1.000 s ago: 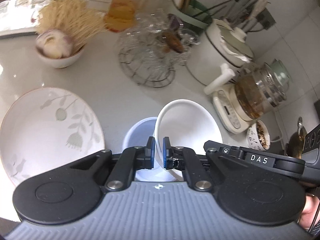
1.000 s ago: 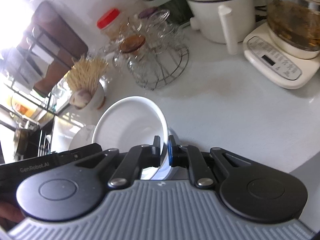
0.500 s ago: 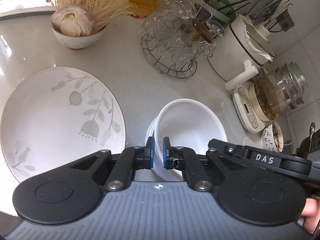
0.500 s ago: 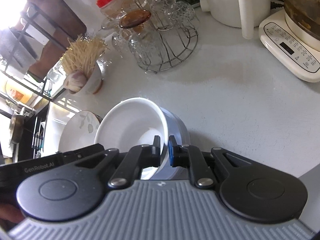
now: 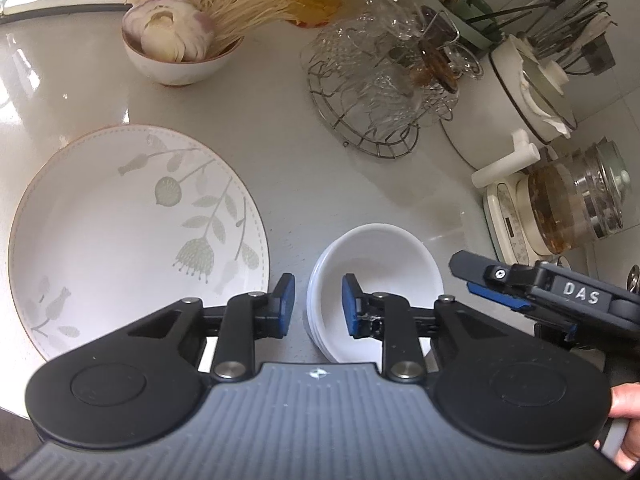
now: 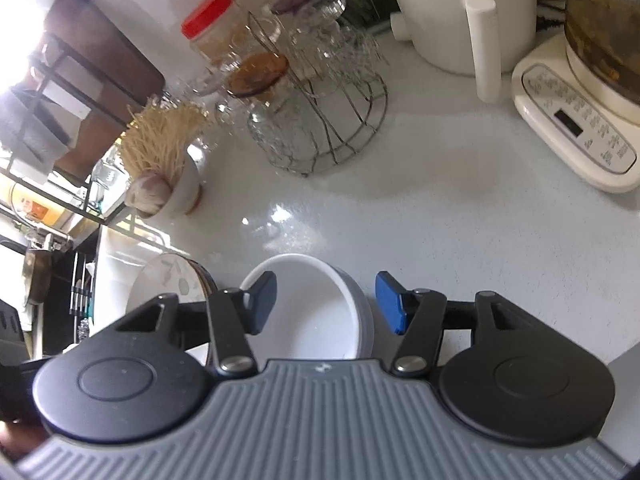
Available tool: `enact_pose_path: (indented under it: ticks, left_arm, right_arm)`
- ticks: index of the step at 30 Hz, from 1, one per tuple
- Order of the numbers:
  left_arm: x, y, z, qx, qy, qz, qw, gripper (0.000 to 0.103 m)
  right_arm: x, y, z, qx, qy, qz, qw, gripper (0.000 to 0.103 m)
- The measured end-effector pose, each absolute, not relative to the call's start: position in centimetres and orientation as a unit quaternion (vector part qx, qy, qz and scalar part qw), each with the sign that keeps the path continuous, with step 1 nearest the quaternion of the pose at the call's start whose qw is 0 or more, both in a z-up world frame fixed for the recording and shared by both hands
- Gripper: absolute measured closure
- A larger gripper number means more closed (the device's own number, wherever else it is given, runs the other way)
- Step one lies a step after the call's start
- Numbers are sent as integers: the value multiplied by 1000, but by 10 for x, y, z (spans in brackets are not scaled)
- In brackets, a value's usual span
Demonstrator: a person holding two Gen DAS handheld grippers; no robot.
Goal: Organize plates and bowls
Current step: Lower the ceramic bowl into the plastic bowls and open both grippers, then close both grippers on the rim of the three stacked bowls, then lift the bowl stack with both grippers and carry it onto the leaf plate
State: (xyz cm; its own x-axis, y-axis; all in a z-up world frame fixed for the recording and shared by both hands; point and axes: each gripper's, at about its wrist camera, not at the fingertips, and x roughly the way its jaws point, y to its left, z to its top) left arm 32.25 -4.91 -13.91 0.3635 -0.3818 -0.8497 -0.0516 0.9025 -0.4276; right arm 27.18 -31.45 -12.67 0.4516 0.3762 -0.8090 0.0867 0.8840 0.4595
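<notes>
Bowls, plain glossy white and nested one inside another, sit on the pale speckled desk near its front edge, just right of a large white plate printed with grey-green flowers and birds. The left gripper has just been opening; its blue pads stand either side of the stack's near rim, one outside and one inside, clear of the wall. The right gripper has likewise just been opening, its jaws wider, straddling the stack's far wall without pressing it. From the left wrist view the plate shows whole, along with a bowl of garlic and dry noodles and a wire rack of glasses. The right wrist view shows only the plate's edge, but adds a red-lidded jar and a kettle base's control panel.
</notes>
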Motion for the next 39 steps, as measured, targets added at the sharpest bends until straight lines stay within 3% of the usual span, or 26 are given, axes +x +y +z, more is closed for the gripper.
enact_pose_path:
  ticks: [11, 16, 21, 26, 29, 39]
  left_arm:
    - [326, -56, -153, -203, 571, -96, 789, 66]
    - [325, -61, -158, -198, 580, -94, 785, 65]
    - [325, -67, -159, -193, 586, -96, 781, 65]
    - [331, -65, -155, -207, 584, -89, 780, 65]
    - [335, -69, -156, -203, 585, -92, 780, 62]
    - [345, -97, -172, -174, 607, -108, 768, 60]
  right_arm:
    - [277, -315, -171, 243, 569, 88, 781, 46]
    - [275, -314, -181, 254, 577, 89, 771, 56]
    - [272, -315, -193, 264, 590, 94, 757, 76]
    - [270, -318, -197, 276, 587, 103, 754, 80]
    - [267, -322, -197, 271, 586, 89, 758, 89]
    - [265, -342, -195, 266, 584, 70, 764, 89]
